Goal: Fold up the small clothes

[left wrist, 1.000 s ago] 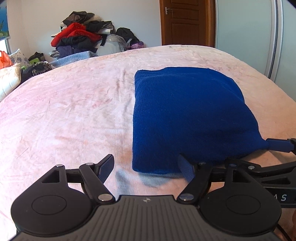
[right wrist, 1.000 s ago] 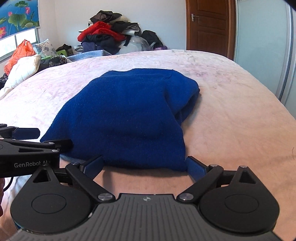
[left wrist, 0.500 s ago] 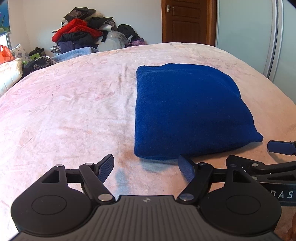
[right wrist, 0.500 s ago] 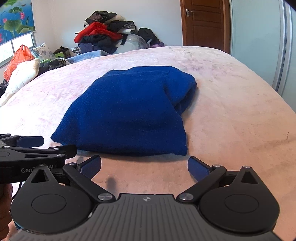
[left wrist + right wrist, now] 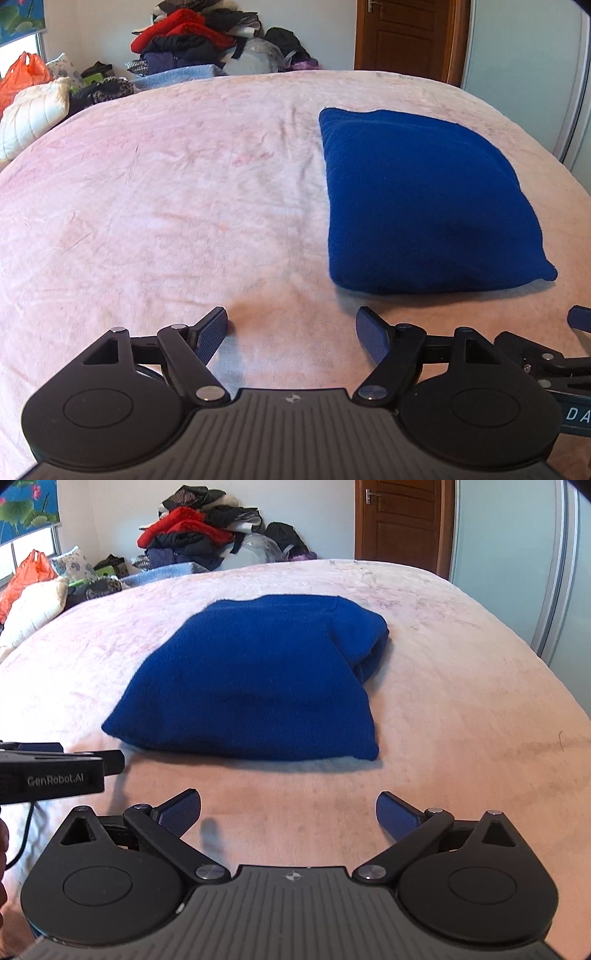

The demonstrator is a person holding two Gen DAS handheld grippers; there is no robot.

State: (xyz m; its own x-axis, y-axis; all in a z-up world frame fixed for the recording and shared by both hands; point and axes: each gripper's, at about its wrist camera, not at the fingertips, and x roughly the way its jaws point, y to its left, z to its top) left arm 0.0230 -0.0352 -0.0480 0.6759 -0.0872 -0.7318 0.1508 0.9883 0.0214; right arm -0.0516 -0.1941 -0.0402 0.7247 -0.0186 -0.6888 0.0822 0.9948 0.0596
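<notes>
A folded dark blue knit garment (image 5: pixel 421 199) (image 5: pixel 255 686) lies flat on the pink bedspread (image 5: pixel 155 206) (image 5: pixel 461 716). My left gripper (image 5: pixel 291 332) is open over bare bedspread, just short of the garment's near left corner, nothing between its fingers. My right gripper (image 5: pixel 288 812) is open too, a little short of the garment's near edge, holding nothing. In the right wrist view the left gripper's body (image 5: pixel 51 771) shows at the left edge. The right gripper's tip (image 5: pixel 580 317) pokes in at the right of the left wrist view.
A heap of clothes (image 5: pixel 199 40) (image 5: pixel 199 535) is piled past the far edge of the bed. A white cushion (image 5: pixel 33 110) and an orange bag (image 5: pixel 26 72) sit at the far left. A wooden door (image 5: pixel 402 524) and a sliding wardrobe panel (image 5: pixel 517 554) stand at the right.
Both grippers have let go of the garment's near corners and drawn back from it. The garment now lies flat, folded, with bare bedspread between it and the fingers.
</notes>
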